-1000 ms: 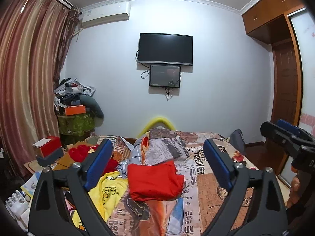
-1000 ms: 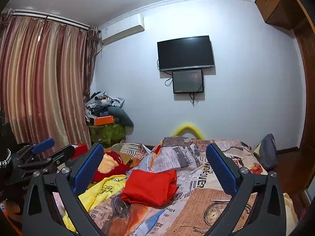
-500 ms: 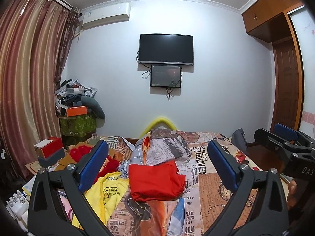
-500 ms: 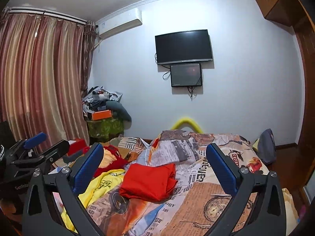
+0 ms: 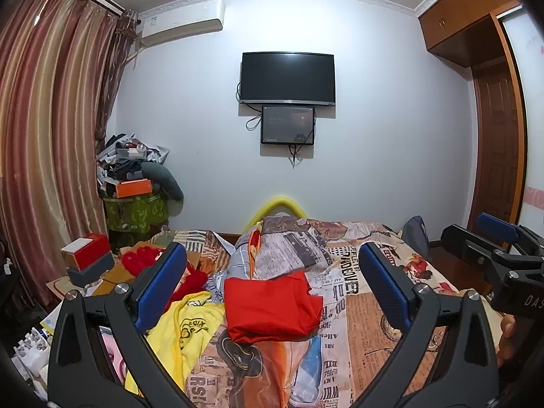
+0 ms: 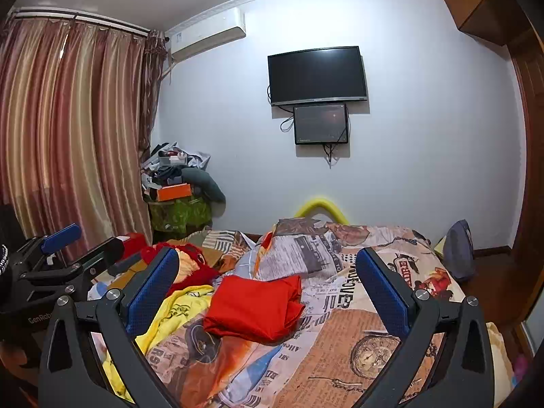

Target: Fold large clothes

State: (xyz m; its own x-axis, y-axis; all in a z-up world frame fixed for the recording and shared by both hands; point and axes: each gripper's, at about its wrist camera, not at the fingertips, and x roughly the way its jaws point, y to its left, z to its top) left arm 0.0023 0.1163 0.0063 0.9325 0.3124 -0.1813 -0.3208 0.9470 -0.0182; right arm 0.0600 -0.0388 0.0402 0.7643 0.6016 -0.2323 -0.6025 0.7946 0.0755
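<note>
A folded red garment (image 5: 270, 306) (image 6: 253, 306) lies on the bed's printed cover (image 5: 357, 309) (image 6: 340, 333). To its left sprawls a crumpled yellow shirt (image 5: 185, 323) (image 6: 170, 316). My left gripper (image 5: 272, 289) hovers above the bed in front of the red garment, open, with nothing between its blue pads. My right gripper (image 6: 268, 287) is likewise open and empty, held level before the same garment. In the left wrist view the right gripper (image 5: 489, 238) shows at the right edge; the left gripper (image 6: 64, 241) appears at the left edge of the right wrist view.
A red fuzzy item (image 6: 190, 265) and a red box (image 5: 88, 255) lie at the bed's left side. A cluttered stack (image 5: 132, 176) stands by the curtain (image 5: 51, 136). On the far wall hang a TV (image 5: 289, 78) and a small screen. A grey bag (image 6: 459, 248) sits at the right.
The left gripper's jaws have spread a little wider. The right wrist view has tipped slightly downward, then steadied. The clothes on the bed have not moved.
</note>
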